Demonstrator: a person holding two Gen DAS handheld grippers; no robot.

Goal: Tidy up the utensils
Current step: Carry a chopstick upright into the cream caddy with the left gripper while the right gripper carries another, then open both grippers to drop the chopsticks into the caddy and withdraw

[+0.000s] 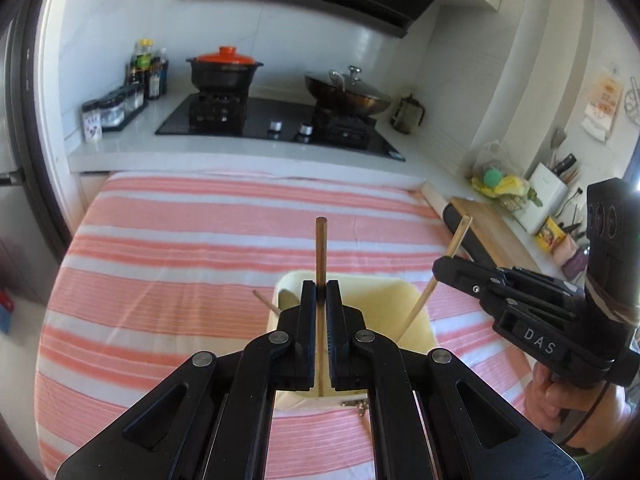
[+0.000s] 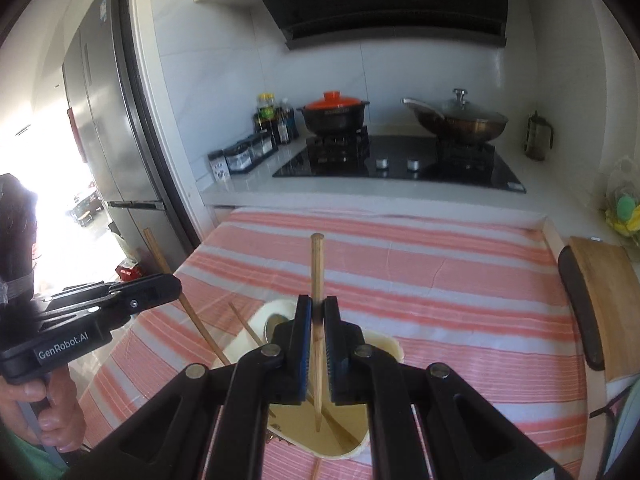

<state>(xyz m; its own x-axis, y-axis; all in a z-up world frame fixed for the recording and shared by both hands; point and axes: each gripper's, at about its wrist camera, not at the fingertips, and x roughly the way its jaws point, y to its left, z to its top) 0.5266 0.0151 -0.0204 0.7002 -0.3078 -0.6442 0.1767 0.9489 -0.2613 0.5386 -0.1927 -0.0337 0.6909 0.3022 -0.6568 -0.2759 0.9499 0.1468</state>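
Two chopsticks are clamped upright, the darker chopstick (image 1: 321,252) in the left gripper (image 1: 320,296), the pale chopstick (image 2: 317,280) in the right gripper (image 2: 317,312), tips aimed into the cream holder (image 1: 408,300) for dropping.

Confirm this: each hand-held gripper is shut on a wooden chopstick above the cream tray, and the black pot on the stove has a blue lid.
Not quite: the lid on the black pot is orange-red, as the right wrist view shows. The rest stands: the left hand-held gripper and right hand-held gripper each clamp a wooden chopstick above the cream tray.
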